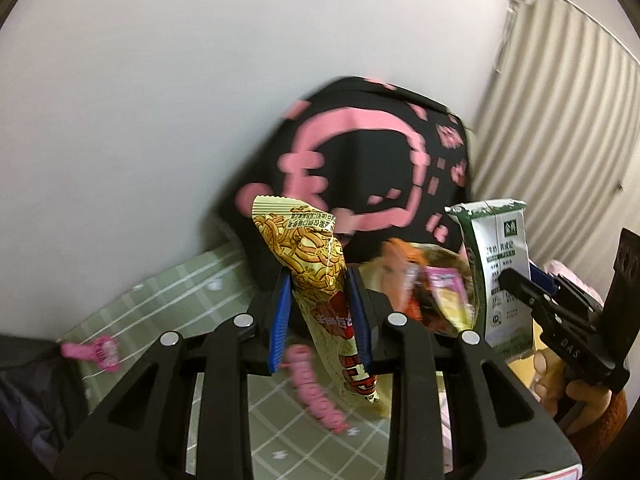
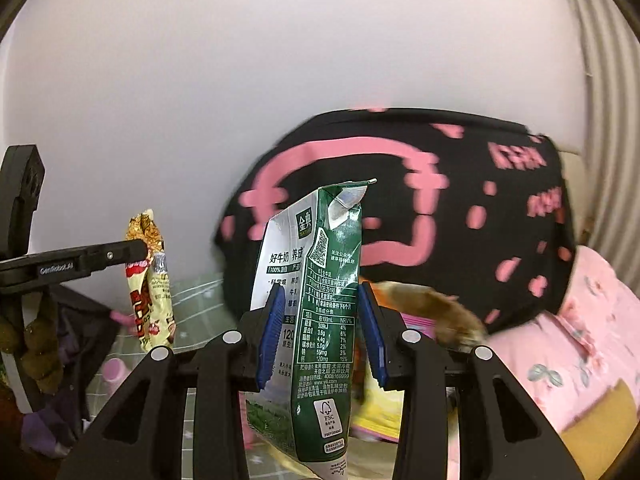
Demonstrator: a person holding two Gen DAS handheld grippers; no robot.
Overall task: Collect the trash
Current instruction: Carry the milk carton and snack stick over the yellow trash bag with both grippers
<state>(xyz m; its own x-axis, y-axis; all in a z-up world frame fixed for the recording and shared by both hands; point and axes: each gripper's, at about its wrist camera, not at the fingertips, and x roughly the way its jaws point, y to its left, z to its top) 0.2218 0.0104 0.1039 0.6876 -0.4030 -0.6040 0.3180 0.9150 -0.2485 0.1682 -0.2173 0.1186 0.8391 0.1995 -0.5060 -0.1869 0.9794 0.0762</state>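
My left gripper [image 1: 320,312] is shut on a yellow noodle snack wrapper [image 1: 316,272] and holds it up above the bed; the wrapper also shows in the right wrist view [image 2: 148,280]. My right gripper [image 2: 320,332] is shut on a green and white milk carton [image 2: 320,300], held upright; the carton also shows at the right of the left wrist view [image 1: 500,264]. More wrappers, orange and pink [image 1: 424,292], lie blurred just beyond the left gripper.
A black pillow with pink print [image 2: 420,208] leans against the white wall [image 2: 200,80]. A green checked sheet [image 1: 168,300] covers the bed. A pink floral quilt [image 2: 568,344] lies at the right. Dark clothing [image 2: 76,328] lies at the left. A pale curtain [image 1: 560,128] hangs at the right.
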